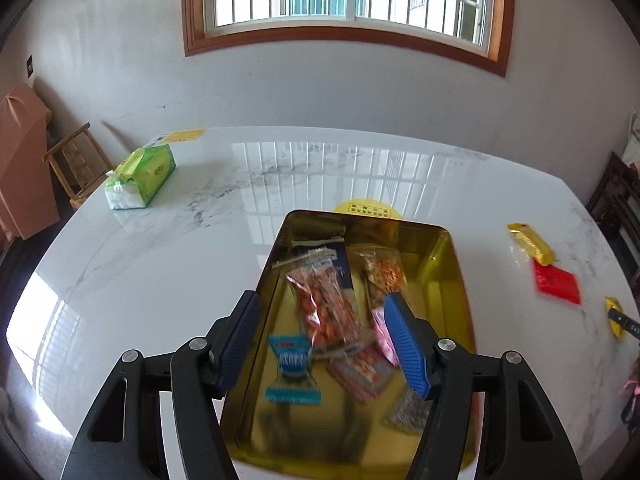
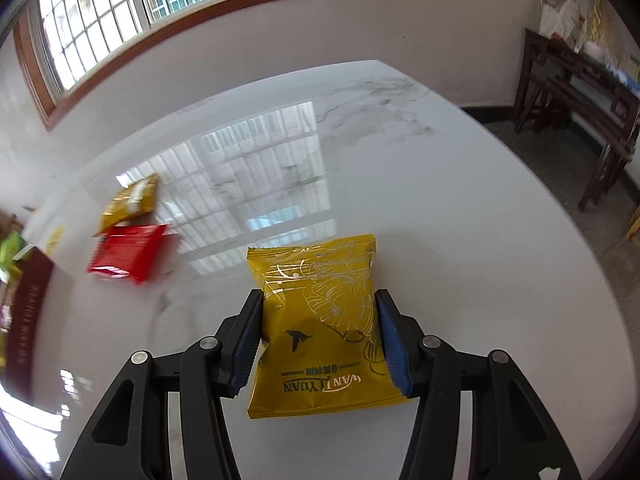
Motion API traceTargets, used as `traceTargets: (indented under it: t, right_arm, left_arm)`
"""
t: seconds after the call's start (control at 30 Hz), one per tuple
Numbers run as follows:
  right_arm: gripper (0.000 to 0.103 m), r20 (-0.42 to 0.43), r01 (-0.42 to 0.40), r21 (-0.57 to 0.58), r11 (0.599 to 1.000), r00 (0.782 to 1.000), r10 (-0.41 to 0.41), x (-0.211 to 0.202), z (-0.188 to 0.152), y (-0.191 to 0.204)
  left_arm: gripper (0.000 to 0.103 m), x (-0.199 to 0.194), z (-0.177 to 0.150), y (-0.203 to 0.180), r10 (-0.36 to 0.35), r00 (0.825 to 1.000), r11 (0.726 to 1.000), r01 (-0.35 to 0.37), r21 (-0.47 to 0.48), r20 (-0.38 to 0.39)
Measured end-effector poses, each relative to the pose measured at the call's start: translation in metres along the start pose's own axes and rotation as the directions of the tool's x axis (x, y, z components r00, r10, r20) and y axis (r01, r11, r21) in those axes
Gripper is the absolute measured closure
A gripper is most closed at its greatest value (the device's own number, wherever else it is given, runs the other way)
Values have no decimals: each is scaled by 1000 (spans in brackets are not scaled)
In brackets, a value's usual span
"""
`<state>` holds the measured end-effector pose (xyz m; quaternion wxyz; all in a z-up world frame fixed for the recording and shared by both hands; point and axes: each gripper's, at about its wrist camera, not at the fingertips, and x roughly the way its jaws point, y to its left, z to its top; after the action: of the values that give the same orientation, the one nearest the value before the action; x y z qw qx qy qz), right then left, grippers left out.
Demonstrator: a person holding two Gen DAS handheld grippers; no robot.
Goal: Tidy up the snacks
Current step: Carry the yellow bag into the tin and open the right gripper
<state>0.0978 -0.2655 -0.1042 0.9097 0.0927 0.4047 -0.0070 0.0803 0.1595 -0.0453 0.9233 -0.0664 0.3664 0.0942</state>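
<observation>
A gold tin box (image 1: 452,280) sits on the white marble table and holds several snack packets, among them an orange one (image 1: 328,312) and a blue one (image 1: 294,364). My left gripper (image 1: 324,320) is open and empty, hovering over the tin. My right gripper (image 2: 320,320) is shut on a yellow snack packet (image 2: 320,320), its pads pressing both sides. A red packet (image 2: 128,252) and a small yellow packet (image 2: 130,202) lie on the table to its left; they also show in the left wrist view as the red packet (image 1: 558,282) and the yellow packet (image 1: 530,242).
A green tissue pack (image 1: 140,178) lies at the table's far left. A yellow round sticker (image 1: 368,210) is behind the tin. A maroon box lid (image 2: 24,316) lies at the left edge. Wooden chairs (image 2: 580,112) stand beyond the table.
</observation>
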Motion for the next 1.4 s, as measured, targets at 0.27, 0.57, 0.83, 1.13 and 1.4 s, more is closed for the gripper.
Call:
traceTargets:
  t: [0.27,0.57,0.83,1.13,1.4]
  right_arm:
    - [51,23,-237,-83,968,971,239,-44,-14,81]
    - [51,-86,-542,-282,792,836,541,-75,-25,252]
    - [51,-242,-613,-425,666,786,569,-61,-70,378]
    - [51,-243,-520,-549,654,848,471,-48,-108,428]
    - [48,-234,-504,-563,655,857,458,-43,-115,432]
  left_arm:
    - [38,-30,-26,9,-16,1000,1000,16,-20,-7]
    - [38,-55,-48,50,41,999,995,-42,-91,-8]
    - [38,-60,-66,82,26,999,987,-32,-155,-41]
    - [38,-64,-74,87,7,1000,991,-10,-132,-29]
    - [38,-60,-80,87,-25,999,990,18,-142,-46]
